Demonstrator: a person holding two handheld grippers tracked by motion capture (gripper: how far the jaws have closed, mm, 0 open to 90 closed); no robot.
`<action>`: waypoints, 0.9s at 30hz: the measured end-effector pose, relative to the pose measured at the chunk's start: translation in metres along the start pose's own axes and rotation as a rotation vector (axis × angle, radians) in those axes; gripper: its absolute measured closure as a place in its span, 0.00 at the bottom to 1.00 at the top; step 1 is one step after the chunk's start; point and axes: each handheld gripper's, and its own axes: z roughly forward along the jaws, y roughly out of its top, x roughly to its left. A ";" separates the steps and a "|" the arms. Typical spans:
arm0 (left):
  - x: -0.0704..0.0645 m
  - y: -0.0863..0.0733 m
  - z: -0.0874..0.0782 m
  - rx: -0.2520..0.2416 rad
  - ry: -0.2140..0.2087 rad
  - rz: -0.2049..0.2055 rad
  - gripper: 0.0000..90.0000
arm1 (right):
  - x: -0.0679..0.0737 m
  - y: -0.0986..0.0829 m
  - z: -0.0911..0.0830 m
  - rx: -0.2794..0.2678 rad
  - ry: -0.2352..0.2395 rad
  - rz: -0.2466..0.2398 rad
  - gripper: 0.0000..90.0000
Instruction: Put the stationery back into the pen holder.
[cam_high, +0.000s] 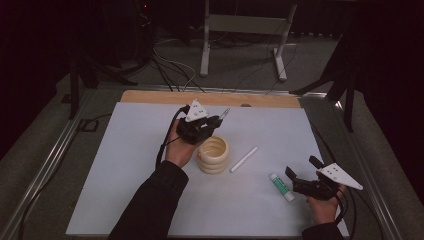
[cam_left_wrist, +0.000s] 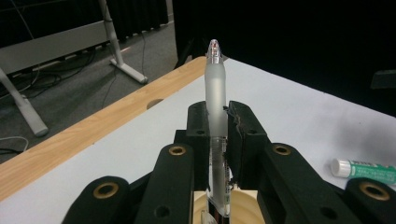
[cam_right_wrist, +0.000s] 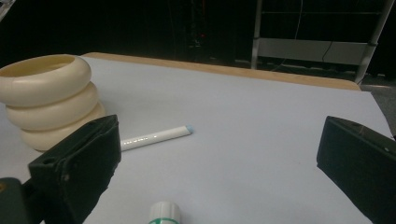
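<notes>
The left gripper (cam_high: 216, 121) grips a frosted pen (cam_left_wrist: 215, 88) just above the cream ringed pot (cam_high: 213, 154) at mid-table. Next, it seems, the pen must tip upright and drop inside. The right gripper (cam_high: 300, 172) hangs open near the glue stick (cam_high: 281, 186).

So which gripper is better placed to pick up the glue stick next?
Right. The right gripper is open beside the glue stick, while the left gripper is shut on a pen.
</notes>
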 end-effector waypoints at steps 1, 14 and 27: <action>0.000 0.000 0.002 0.000 -0.003 -0.001 0.89 | 0.000 0.000 0.000 -0.001 0.001 0.001 0.00; -0.003 -0.005 0.011 0.001 -0.016 -0.014 0.88 | 0.000 0.000 0.000 -0.002 0.000 0.002 0.00; -0.001 -0.026 0.013 0.047 -0.022 -0.047 0.88 | 0.000 0.000 0.000 0.000 0.001 0.001 0.00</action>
